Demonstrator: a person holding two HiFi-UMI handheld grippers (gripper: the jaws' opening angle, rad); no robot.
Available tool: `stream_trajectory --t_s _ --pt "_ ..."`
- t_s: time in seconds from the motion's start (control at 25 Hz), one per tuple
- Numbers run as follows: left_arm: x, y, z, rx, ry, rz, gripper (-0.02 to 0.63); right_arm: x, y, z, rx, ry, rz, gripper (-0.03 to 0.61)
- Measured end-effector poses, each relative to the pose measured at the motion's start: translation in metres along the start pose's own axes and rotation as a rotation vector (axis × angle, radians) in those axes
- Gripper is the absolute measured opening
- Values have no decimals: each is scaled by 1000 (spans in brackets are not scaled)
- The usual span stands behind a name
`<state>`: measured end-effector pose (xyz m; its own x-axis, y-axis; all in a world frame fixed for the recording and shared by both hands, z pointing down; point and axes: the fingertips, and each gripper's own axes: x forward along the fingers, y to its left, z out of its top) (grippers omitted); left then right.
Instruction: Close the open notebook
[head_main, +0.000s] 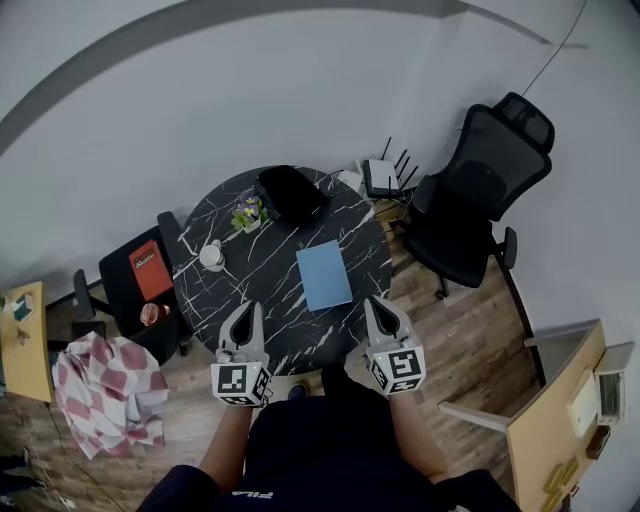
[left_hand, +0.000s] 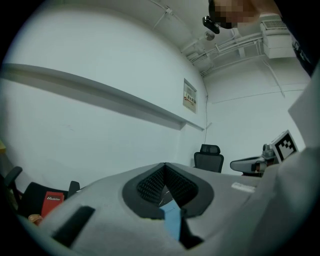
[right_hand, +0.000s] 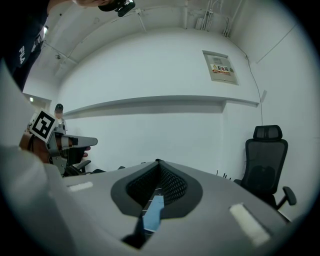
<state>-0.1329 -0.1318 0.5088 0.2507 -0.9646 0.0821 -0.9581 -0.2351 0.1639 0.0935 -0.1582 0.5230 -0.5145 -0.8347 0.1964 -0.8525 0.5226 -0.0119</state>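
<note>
A blue notebook (head_main: 324, 275) lies flat and closed on the round black marble table (head_main: 270, 300), right of its middle. My left gripper (head_main: 247, 310) hovers at the table's near edge, left of the notebook and apart from it. My right gripper (head_main: 375, 303) hovers at the near edge just right of the notebook's near corner. Both are shut with nothing in them. In the left gripper view the jaws (left_hand: 165, 166) meet at the tip, and the notebook (left_hand: 172, 220) shows through the gap below. The right gripper view shows the same: jaws (right_hand: 159, 161) together, notebook (right_hand: 152, 212) beyond.
On the table stand a black bag (head_main: 290, 192), a small flower pot (head_main: 248, 215) and a white cup (head_main: 212, 256). A black office chair (head_main: 470, 205) is at the right, a chair with a red book (head_main: 148, 270) at the left, a checkered cloth (head_main: 105, 390) lower left.
</note>
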Motion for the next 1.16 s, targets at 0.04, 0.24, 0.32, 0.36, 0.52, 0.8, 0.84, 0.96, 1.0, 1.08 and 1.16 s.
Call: stream_trajectory --t_s 0.04,0.24,0.32,0.36,0.52,0.8,0.84,0.96,1.0,1.08,1.16 --pt "-1 1 1 -5 -6 2 3 0 1 0 -1 1 0 9" --pt "-1 5 4 34 -6 18 4 -1 0 -1 0 7 -13 9" --pt "-2 8 2 45 -3 27 4 -2 -2 -1 12 4 -18 9" --pt "-3 9 0 45 -1 25 4 -2 -3 -1 13 3 -20 9" --pt "-1 12 -4 46 13 15 3 -2 -3 -1 14 0 -19 9" --pt "-3 9 -6 51 20 2 3 -3 -5 -6 35 14 -38 9" --pt "-3 8 -7 47 20 2 3 -3 -6 -6 39 13 -35 9" --pt "-2 6 -7 44 20 -3 3 -4 -3 -5 15 7 -20 9" --pt "-1 5 -7 45 21 -6 3 -5 -1 -4 2 7 -17 9" --pt "-1 5 -8 47 22 -9 4 -5 1 -3 8 7 -11 9" --pt "0 4 -10 51 22 -8 5 -5 2 -3 47 1 0 9"
